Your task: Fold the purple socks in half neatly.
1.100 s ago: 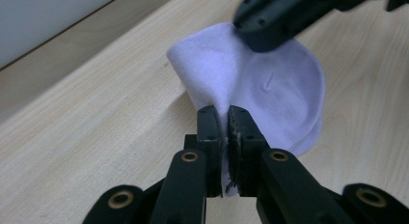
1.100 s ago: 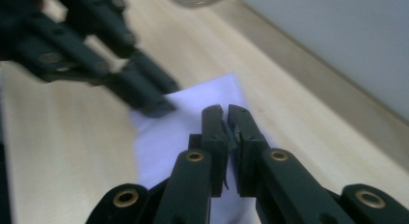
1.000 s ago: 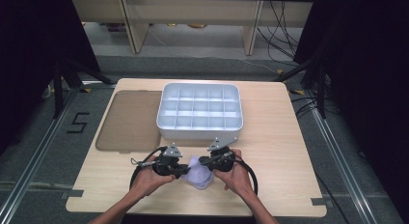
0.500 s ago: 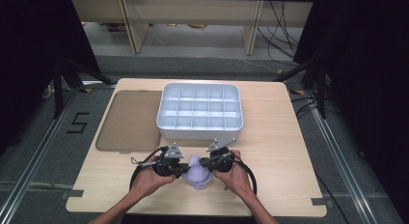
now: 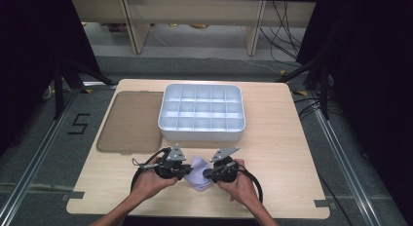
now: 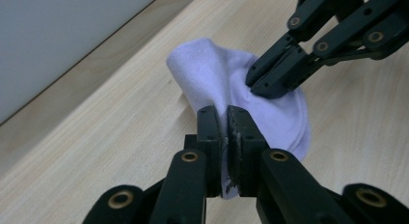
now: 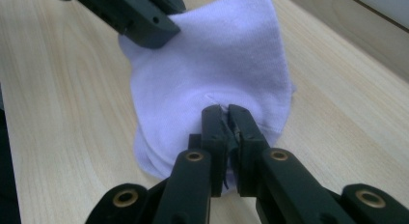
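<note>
Near edge of the surface (image 5: 292,187), both hands are coming in from the bottom of the high view, each one working a gripper on the same pale lilac sock (image 5: 199,170). Left gripper (image 6: 226,119) is clenching a fold of the sock edge, jaws pressed together with cloth pinched between them. Right gripper (image 7: 226,119) is doing the same on the opposite side, jaws closed on a ridge of fabric. In the left gripper view the other gripper is biting the sock from the upper right, so the two grips are facing each other across the cloth.

Key relation: sock is lying between the two grippers, bunched and partly folded, part of it resting on the wood, its long axis running roughly left to right from one gripper to the other. Neither hand is nearer, both are already on it. Judging from this, the step in hand is folding or rolling the sock, and the next move is depending on both grips keeping hold while one side is brought over the other; a slip on either edge would be letting the bundle open.

Farther back, the white compartment tray (image 5: 201,133) is sitting just beyond the sock, cells looking empty, likely where it is heading. Left of the tray a brown lid (image 5: 129,121) is lying flat, touching or just beside it
</note>
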### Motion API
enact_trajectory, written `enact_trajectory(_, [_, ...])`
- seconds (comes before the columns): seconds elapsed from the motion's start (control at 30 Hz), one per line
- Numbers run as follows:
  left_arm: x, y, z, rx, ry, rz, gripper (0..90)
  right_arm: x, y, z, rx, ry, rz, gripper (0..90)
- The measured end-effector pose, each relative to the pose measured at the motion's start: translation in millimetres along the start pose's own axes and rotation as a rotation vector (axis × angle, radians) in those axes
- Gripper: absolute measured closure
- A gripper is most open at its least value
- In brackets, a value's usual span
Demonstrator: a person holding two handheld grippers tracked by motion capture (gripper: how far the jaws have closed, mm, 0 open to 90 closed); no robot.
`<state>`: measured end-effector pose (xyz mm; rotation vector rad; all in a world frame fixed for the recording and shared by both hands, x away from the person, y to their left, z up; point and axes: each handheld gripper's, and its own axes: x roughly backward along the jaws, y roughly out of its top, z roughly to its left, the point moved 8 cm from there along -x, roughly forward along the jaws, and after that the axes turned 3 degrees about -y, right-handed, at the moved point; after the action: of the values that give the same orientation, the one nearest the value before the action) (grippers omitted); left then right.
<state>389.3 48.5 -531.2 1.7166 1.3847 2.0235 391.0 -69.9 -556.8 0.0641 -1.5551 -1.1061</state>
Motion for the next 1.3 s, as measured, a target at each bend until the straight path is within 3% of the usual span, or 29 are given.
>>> enact_trajectory(0.27, [-4.0, 8.4, -17.9, -0.045, -0.021, -0.004, 83.8, -0.5, -0.2, 0.4, -0.009, 0.008, 0.015, 86.7])
enact_trajectory(0.3, [-6.1, 9.6, -20.4, -0.067, -0.033, -0.002, 83.8, -0.4, -0.2, 0.5, -0.009, 0.009, 0.014, 86.7])
enact_trajectory(0.57, [-15.7, 12.3, -28.6, -0.081, -0.051, 0.008, 83.9, 1.3, -1.4, -3.3, -0.035, 0.040, -0.009, 84.9])
enact_trajectory(0.7, [-21.5, 13.0, -33.4, -0.109, -0.052, 0.023, 83.9, 15.5, -1.8, -14.2, -0.065, 0.022, -0.034, 83.2])
enact_trajectory(0.77, [-26.4, 13.5, -36.8, -0.108, -0.054, 0.028, 84.0, 26.2, 2.4, -20.5, -0.092, 0.014, -0.065, 82.9])
enact_trajectory(0.83, [-31.7, 13.3, -38.6, -0.135, -0.053, 0.038, 83.9, 35.5, 8.7, -25.7, -0.094, -0.002, -0.100, 82.8])
enact_trajectory(0.9, [-36.0, 11.9, -42.2, -0.133, -0.049, 0.048, 83.8, 43.8, 13.7, -27.8, -0.083, -0.014, -0.111, 82.5])
enact_trajectory(0.97, [-37.8, 12.3, -42.6, -0.157, -0.040, 0.057, 83.8, 48.7, 16.4, -29.3, -0.063, -0.021, -0.115, 82.4])
enact_trajectory(1.03, [-39.3, 12.2, -44.4, -0.143, -0.045, 0.055, 83.7, 50.7, 17.7, -27.1, -0.059, -0.008, -0.109, 82.3])
enact_trajectory(1.1, [-39.5, 12.2, -44.3, -0.163, -0.047, 0.058, 83.7, 49.1, 18.5, -25.8, -0.049, -0.004, -0.106, 82.3])
enact_trajectory(1.3, [-39.6, 12.2, -44.5, -0.161, -0.048, 0.053, 83.5, 33.3, 18.6, -20.0, -0.026, 0.016, -0.059, 82.7])
